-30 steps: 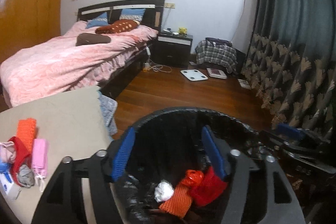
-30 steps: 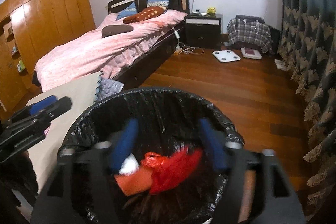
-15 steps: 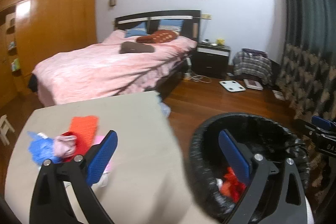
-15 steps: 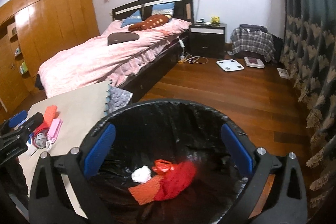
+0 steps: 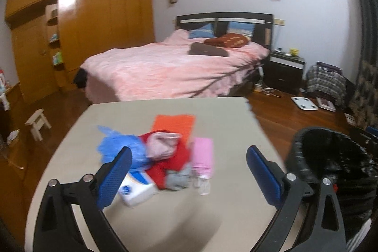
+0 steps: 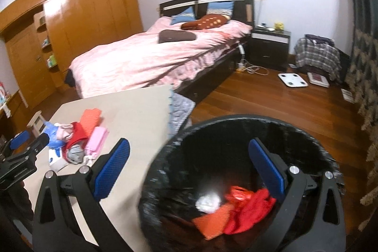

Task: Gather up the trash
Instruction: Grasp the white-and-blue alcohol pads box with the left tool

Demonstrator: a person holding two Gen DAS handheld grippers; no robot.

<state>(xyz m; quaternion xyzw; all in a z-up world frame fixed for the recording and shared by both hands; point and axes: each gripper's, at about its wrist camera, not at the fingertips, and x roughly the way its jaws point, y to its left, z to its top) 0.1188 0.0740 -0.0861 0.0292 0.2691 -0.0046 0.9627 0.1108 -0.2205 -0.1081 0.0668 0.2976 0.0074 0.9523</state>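
A second ago both grippers pointed down into the bin; now the left gripper has swung across to face the table, so the bin sits off beyond its right finger instead of between the two. Its jaws stood partly closed then and have just been opening; they are now wide apart with nothing clamped. The trash pile, a blurred heap of blue, red, pink, orange and grey pieces, lies on the table ahead of and between its fingers, nearer the left one, not touched.

The right gripper has also shifted sideways: the bin that filled its view now lies under the right finger, and its left finger is over the table edge. Its jaws have opened a little further, empty. Red, orange and white scraps lie at the bottom of the bin. Both grippers tilt downward. The left gripper shows at the left edge of the right view, beside the pile.
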